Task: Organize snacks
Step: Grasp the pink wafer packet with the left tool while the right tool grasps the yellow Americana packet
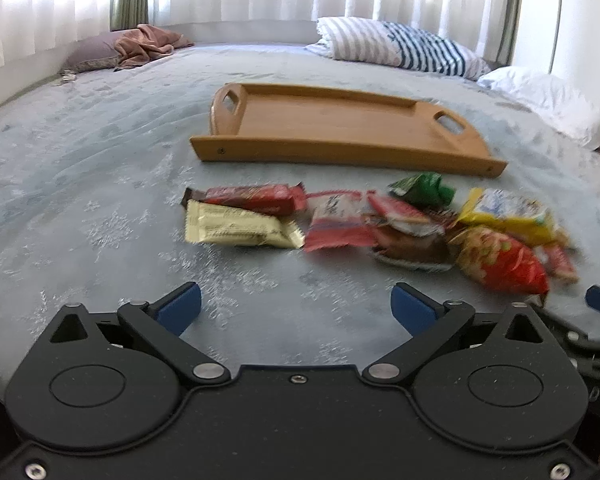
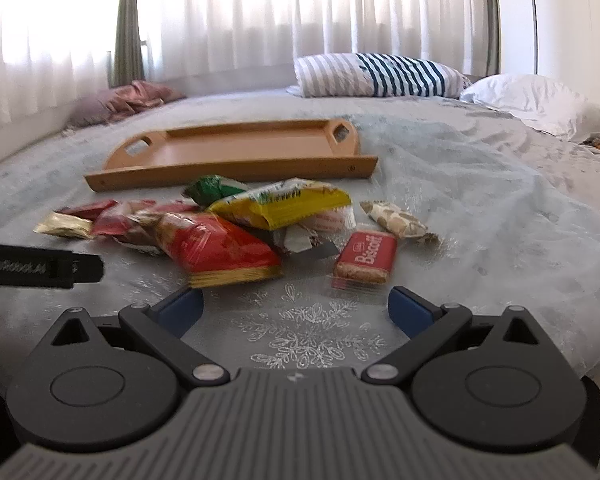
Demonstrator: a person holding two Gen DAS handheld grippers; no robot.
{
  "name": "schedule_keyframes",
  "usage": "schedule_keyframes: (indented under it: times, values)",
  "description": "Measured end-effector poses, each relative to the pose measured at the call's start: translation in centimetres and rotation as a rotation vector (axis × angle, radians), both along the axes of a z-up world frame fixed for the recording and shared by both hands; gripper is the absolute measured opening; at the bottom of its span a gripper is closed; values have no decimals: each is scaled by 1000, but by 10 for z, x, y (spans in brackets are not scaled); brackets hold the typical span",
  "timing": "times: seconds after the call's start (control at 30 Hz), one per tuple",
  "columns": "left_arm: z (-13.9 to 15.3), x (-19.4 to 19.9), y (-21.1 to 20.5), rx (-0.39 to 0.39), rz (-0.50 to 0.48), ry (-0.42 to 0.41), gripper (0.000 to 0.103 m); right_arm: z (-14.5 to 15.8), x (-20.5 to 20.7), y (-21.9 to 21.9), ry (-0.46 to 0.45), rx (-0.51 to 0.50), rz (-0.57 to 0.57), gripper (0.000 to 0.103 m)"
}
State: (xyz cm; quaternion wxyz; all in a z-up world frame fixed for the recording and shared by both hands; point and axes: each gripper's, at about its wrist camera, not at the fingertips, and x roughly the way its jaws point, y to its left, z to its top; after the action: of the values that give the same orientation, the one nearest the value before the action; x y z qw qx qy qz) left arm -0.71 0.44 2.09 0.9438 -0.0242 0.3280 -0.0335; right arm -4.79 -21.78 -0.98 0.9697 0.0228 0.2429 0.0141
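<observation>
**Snacks still in a heap, tray still bare**

Snacks (image 2: 236, 236) lie loose on the bed (image 1: 80, 184), heaped together just in front of the wooden tray (image 1: 332, 128), which holds nothing as far as we can see. Among them we make out a red Biscoff packet (image 2: 366, 258) at the right edge of the heap, a yellow packet (image 2: 288, 206), a red-and-gold bag (image 2: 220, 254), a green wrapper (image 1: 422, 188) and a pale gold bar (image 1: 236, 226) at the left end.

We judge the sorting has not begun: every piece is left to move.

Our left gripper (image 1: 296, 306) stands wide and empty short of the pile; our right gripper (image 2: 296, 306) is likewise spread wide, holding nothing, nearest the Biscoff packet.
</observation>
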Motion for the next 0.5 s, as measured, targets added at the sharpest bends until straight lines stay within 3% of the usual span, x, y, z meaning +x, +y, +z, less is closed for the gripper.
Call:
schedule_keyframes:
  times: [0.17, 0.3, 0.37, 0.43, 0.5]
  values:
    - [22, 1, -6, -23, -33, -57, 86, 21, -9, -15, -85, 56, 14, 103]
    - [40, 5, -16, -55, -89, -106, 78, 30, 2, -27, -101, 80, -22, 91]
    - [45, 12, -24, -61, -116, -111, 70, 31, 11, -29, -94, 70, -26, 84]
    - [45, 22, -32, -54, -128, -101, 50, 30, 20, -28, -93, 48, -3, 78]
    - [43, 31, -40, -45, -141, -82, 42, 29, 28, -25, -94, 20, 25, 75]
